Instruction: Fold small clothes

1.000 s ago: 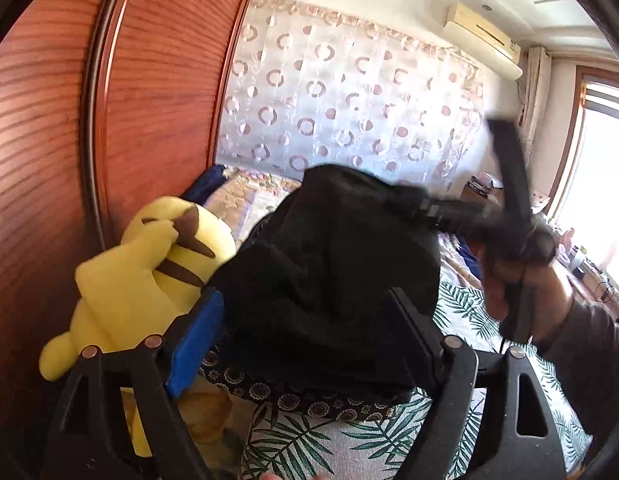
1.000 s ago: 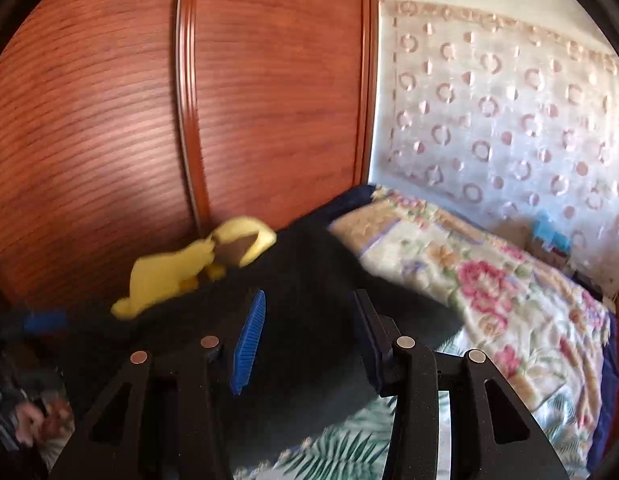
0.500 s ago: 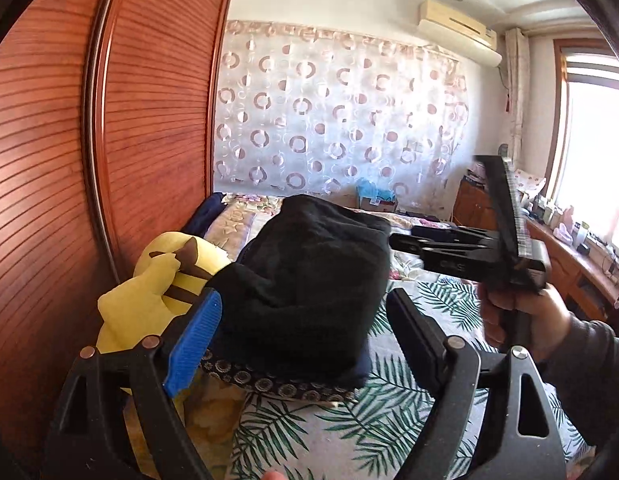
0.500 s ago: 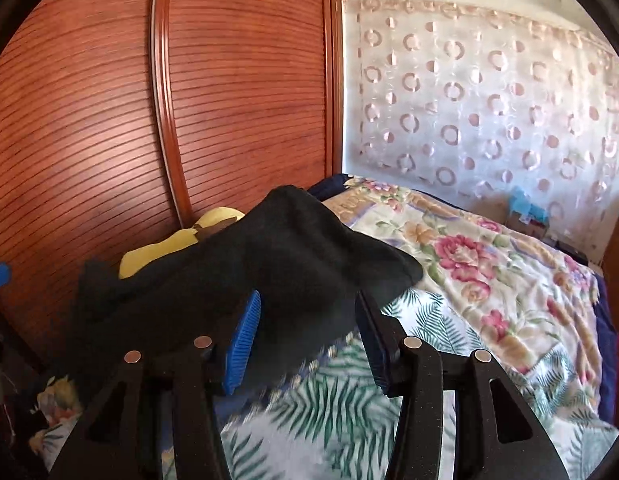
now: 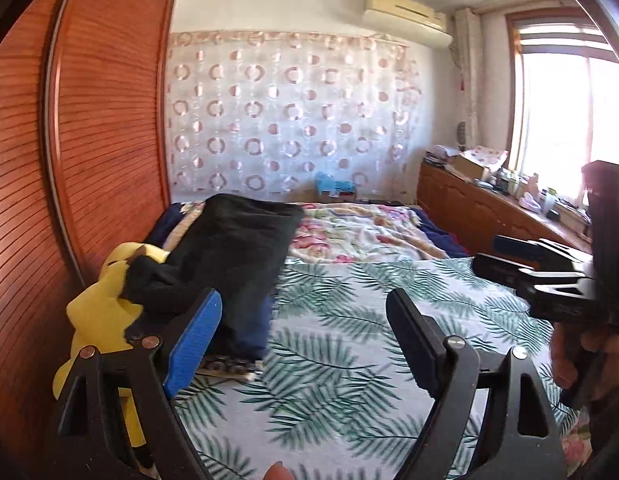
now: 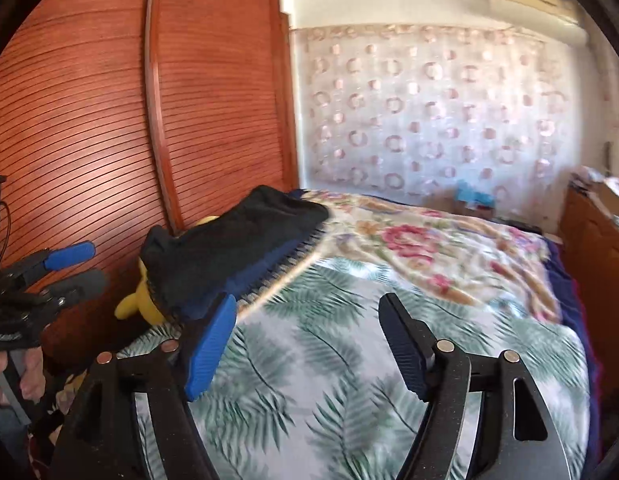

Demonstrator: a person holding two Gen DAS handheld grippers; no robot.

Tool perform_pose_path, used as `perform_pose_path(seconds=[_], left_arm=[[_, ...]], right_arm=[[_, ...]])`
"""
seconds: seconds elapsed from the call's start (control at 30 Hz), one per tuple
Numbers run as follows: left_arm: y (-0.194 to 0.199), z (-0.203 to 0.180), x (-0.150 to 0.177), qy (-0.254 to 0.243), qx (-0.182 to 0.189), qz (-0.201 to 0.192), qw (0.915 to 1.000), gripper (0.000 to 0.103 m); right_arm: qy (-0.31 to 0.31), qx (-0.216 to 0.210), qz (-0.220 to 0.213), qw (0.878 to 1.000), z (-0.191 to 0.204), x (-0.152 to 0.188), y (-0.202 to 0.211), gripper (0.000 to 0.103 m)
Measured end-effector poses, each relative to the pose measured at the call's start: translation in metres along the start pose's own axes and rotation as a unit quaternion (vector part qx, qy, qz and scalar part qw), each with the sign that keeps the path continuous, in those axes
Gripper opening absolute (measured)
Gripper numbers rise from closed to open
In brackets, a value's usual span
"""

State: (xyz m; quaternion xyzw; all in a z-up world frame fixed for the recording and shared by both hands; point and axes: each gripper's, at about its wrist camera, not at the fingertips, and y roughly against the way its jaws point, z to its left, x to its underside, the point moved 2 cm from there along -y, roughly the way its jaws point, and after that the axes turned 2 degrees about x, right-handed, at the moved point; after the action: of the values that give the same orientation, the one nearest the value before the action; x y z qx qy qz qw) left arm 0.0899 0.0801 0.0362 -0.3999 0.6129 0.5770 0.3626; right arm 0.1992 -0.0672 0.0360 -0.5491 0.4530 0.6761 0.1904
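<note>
Right wrist: right gripper just opened, empty; left gripper wide, empty.

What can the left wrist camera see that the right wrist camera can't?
Only the left wrist view shows the bright window and the cluttered wooden sideboard beneath it. Only the right wrist view shows the left gripper from outside, jaws apart. Both show the folded black garment on the yellow plush toy, the leaf-print bedspread and the curtain.
</note>
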Motion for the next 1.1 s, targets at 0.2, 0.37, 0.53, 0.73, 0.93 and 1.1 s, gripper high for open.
perform_pose_path(seconds=[0.2,0.37,0.53,0.73,0.93,1.1], left_arm=[[0.010,-0.036,-0.001,-0.010,0.019,-0.003,0.9998,0.085],[0.014,-0.057,-0.002,-0.014,0.026,-0.003,0.9996,0.085],[0.018,-0.070,-0.003,-0.028,0.027,-0.007,0.9992,0.085],[0.019,-0.078,-0.004,-0.036,0.031,-0.008,0.9988,0.085],[0.021,-0.082,-0.003,-0.036,0.035,-0.010,0.9987,0.085],[0.023,-0.082,-0.002,-0.032,0.036,-0.013,0.9988,0.085]], right_arm=[[-0.032,0.071,-0.030,0.997,-0.009,0.021,0.091,0.080],[-0.052,0.103,-0.050,0.992,-0.010,0.030,0.149,0.080],[-0.060,0.116,-0.054,0.990,-0.006,0.039,0.171,0.080],[-0.068,0.119,-0.057,0.989,0.000,0.044,0.171,0.080],[-0.072,0.127,-0.060,0.987,-0.001,0.047,0.171,0.080],[-0.072,0.134,-0.060,0.987,-0.001,0.047,0.174,0.080]])
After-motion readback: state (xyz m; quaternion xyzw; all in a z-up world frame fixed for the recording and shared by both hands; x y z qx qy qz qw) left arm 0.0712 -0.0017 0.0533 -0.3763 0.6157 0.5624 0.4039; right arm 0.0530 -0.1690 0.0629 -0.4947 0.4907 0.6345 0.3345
